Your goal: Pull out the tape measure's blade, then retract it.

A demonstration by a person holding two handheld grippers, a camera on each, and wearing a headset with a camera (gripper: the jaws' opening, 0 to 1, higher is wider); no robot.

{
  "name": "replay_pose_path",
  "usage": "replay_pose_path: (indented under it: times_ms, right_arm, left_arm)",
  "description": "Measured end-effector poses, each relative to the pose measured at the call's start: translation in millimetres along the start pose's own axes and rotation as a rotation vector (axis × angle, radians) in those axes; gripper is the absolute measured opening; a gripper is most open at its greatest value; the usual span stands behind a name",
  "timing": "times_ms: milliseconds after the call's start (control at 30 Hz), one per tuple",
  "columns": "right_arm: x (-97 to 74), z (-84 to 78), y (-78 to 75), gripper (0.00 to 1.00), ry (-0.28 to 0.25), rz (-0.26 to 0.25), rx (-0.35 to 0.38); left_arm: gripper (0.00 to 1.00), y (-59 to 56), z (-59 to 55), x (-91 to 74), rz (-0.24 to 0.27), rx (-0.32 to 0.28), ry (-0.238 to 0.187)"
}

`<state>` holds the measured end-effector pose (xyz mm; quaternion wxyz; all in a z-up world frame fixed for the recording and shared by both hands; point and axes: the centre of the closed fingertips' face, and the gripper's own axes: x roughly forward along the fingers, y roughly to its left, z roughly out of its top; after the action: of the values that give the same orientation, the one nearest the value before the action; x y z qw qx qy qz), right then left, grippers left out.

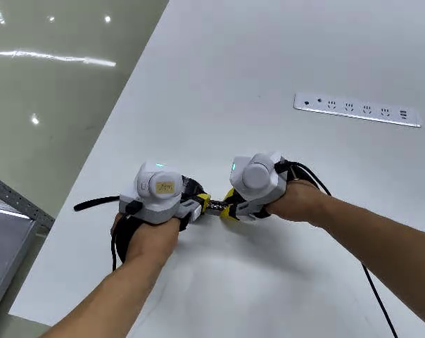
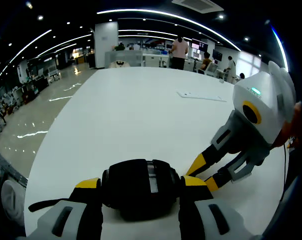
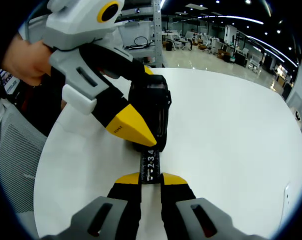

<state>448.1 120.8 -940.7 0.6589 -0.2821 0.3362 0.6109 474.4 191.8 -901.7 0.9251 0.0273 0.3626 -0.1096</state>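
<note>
My right gripper [image 3: 151, 179] has its yellow tips pinched together on the blade [image 3: 151, 162], with marks 2, 3, 4 showing just past them. A short stretch of blade runs out to the black tape measure [image 3: 150, 112]. My left gripper [image 2: 141, 185] is clamped across the tape measure. It sits on the white table [image 1: 269, 56], near the left edge. The power strip [image 1: 357, 110] is well apart, toward the far right.

tape [image 2: 138, 187] on bench [image 1: 269, 63] near its left edge, between left gripper [image 1: 200, 202] jaws | blade [image 3: 151, 165] runs right from tape into right gripper [image 3: 151, 178] jaws | strip [image 1: 357, 110] well behind, toward right edge
</note>
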Motion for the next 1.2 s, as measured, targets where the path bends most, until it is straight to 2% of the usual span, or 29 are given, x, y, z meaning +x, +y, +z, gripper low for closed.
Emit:
replay_pose_path:
  times_ms: [1200]
  right_arm:
    - [12.4, 17.1, -1.5, 0.13, 0.006, -0.008, -0.068]
  left_arm:
    - [0.58, 0.5, 1.0, 1.1, -0.001, -0.001, -0.015]
